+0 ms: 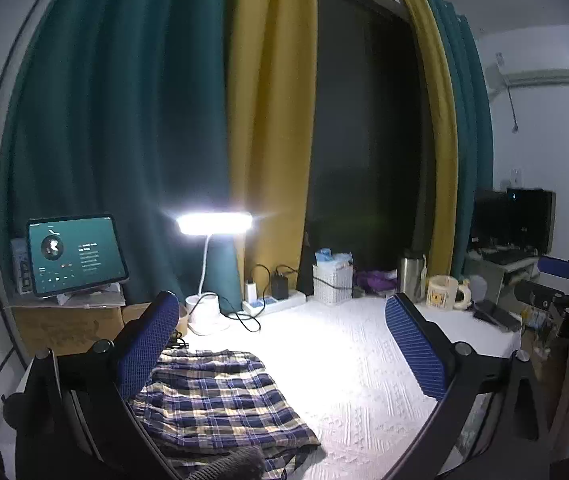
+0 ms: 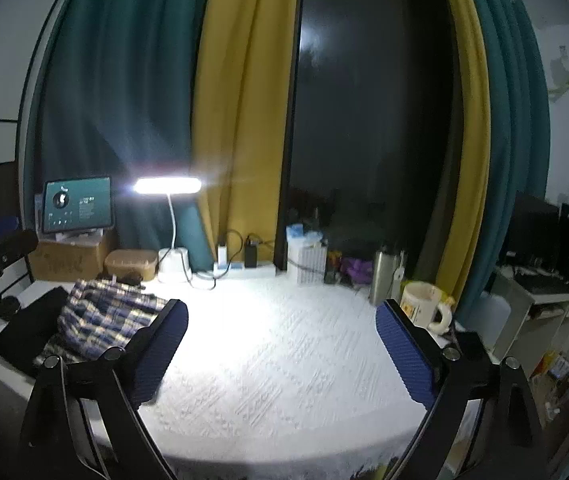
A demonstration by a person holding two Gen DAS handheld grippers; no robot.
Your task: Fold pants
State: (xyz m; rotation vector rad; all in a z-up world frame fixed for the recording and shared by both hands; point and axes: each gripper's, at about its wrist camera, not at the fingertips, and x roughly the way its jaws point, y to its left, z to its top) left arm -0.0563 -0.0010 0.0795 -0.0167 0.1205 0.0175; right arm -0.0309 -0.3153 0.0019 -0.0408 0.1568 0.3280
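The blue and cream plaid pants (image 1: 220, 396) lie folded in a compact stack at the left of the white textured tablecloth (image 1: 344, 360). My left gripper (image 1: 280, 308) hangs open above the table with nothing between its blue pads; its left finger (image 1: 148, 344) overlaps the stack's near left corner. In the right wrist view the pants (image 2: 100, 320) sit beyond and left of my right gripper (image 2: 282, 312). It is open and empty over the bare tablecloth (image 2: 276, 360). A dark cloth (image 2: 24, 332) lies beside the pants at the table's left edge.
Along the back stand a lit desk lamp (image 1: 214, 224), a tablet (image 1: 74, 254) on a cardboard box (image 1: 64, 324), a power strip (image 1: 274, 304), a white basket (image 1: 332, 282), a steel flask (image 1: 410, 276) and a mug (image 1: 444, 292). Curtains hang behind.
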